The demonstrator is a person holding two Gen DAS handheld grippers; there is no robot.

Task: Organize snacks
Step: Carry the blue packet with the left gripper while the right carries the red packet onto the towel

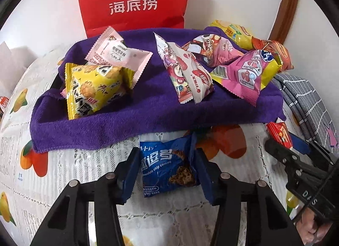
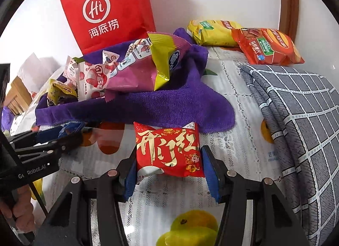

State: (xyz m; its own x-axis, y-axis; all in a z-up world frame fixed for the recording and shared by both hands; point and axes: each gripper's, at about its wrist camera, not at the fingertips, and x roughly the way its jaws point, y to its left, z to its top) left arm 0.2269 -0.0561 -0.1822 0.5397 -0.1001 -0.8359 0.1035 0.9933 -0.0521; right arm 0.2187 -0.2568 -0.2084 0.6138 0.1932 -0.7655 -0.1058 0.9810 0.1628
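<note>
Purple towelling is lying just beyond both sets of fingers: a purple towel spread on the worktop and already carrying a loose heap of snack packets, so it is probably serving as the gathering place.

The left gripper is pinching a blue cookie packet between its fingers, one pad on each side edge, with the packet's far end reaching almost to the towel's near hem. The right gripper is likewise clamping a red packet with gold lettering across its width, its top edge just short of the towel. Gripping across the sides is likely keeping the soft, air-filled wrappers from slipping out.

On the towel ahead of the left fingers, a yellow packet is leaning against a pale pink one, with a pink and yellow bag further right. A red paper bag is standing behind (possibly the final container, though that is only a guess). Two crisp packets are lying off the towel, beyond the right fingers, still waiting to be gathered.
</note>
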